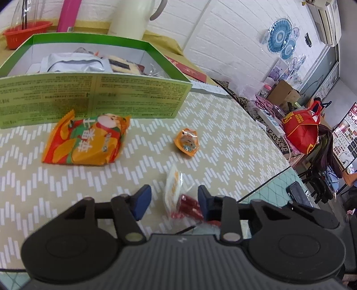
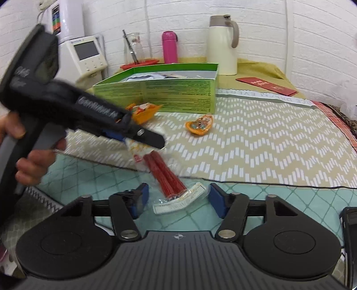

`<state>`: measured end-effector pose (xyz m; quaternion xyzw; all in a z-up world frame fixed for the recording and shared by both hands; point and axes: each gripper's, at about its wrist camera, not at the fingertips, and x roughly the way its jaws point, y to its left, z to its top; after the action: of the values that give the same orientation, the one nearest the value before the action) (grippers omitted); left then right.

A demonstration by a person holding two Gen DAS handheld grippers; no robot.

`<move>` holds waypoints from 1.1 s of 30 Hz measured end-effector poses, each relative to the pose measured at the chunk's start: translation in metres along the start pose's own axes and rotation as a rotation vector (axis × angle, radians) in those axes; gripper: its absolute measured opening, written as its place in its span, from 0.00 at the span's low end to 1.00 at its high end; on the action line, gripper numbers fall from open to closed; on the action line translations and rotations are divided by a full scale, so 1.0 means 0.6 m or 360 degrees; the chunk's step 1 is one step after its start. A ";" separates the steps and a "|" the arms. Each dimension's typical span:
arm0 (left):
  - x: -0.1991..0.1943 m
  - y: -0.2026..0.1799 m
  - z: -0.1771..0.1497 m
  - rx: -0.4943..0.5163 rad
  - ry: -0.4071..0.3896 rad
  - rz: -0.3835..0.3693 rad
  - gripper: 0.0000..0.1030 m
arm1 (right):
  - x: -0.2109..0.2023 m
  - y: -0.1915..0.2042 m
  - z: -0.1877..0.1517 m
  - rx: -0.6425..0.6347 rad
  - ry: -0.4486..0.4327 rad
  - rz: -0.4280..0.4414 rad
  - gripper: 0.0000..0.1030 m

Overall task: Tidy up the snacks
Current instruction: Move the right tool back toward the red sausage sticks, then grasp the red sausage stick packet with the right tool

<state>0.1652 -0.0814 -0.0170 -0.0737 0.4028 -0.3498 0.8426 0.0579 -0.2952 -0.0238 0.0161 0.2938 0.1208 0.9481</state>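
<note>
Left wrist view: the left gripper [image 1: 174, 201] straddles the clear packet of two red sausage sticks [image 1: 181, 198] near the table's front edge; whether the pads press it I cannot tell, its lower end being hidden.

Right wrist view: the packet [image 2: 166, 172] runs diagonally towards the spread, empty right gripper [image 2: 177, 197], its top end hidden under the left gripper [image 2: 142, 137].

It looked like a lived-in home: a table [image 2: 267, 138] under a chevron cloth, a cream thermos jug [image 2: 222, 44] and pink flask [image 2: 169, 46] by a white brick-pattern wall [image 2: 312, 33], an air conditioner [image 1: 328, 20] overhead.
</note>
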 end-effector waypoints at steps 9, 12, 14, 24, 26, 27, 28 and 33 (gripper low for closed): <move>-0.016 -0.008 -0.001 -0.0009 -0.0066 0.0021 0.51 | -0.028 -0.009 -0.013 0.0165 -0.0020 -0.0010 0.97; -0.002 -0.008 0.018 0.0014 -0.0067 0.0012 0.57 | -0.035 -0.012 -0.017 0.0252 -0.0031 0.0008 0.97; 0.009 -0.009 0.022 0.0036 -0.0024 0.0002 0.43 | -0.032 -0.014 -0.020 0.0305 -0.0029 0.0010 0.95; 0.026 -0.016 0.013 0.0079 0.0021 -0.0012 0.20 | -0.015 -0.023 -0.015 0.0407 -0.0090 0.0005 0.56; 0.026 -0.015 0.012 0.0073 0.0025 -0.0022 0.12 | -0.016 -0.028 -0.015 0.0448 -0.0088 0.0020 0.56; 0.026 -0.014 0.011 0.0060 0.0031 -0.0032 0.10 | -0.018 -0.029 -0.015 0.0461 -0.0089 0.0032 0.56; 0.025 -0.013 0.010 0.0053 0.0029 -0.0033 0.09 | -0.018 -0.030 -0.015 0.0477 -0.0088 0.0045 0.60; 0.026 -0.014 0.008 0.0049 0.0018 -0.0033 0.08 | -0.017 -0.033 -0.015 0.0518 -0.0103 0.0034 0.60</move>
<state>0.1709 -0.0985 -0.0201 -0.0628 0.4014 -0.3651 0.8377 0.0489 -0.3170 -0.0275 0.1764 0.2785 0.0810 0.9406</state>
